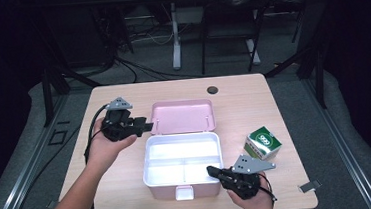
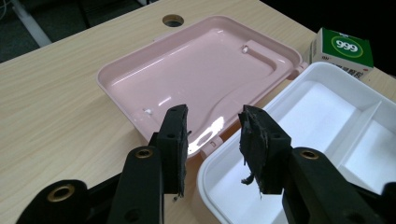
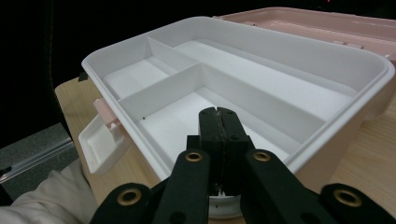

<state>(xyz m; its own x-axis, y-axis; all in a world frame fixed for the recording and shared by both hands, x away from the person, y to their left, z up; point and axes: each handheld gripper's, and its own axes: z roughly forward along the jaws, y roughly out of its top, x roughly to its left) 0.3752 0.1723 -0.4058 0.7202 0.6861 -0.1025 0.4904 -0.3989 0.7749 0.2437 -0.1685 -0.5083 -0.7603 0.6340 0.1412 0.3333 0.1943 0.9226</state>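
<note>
R gripper clenched, nothing held, at near right rim of white divided plastic box mid bench; L gripper released, jaws apart by box's open pink lid; green carton right
</note>
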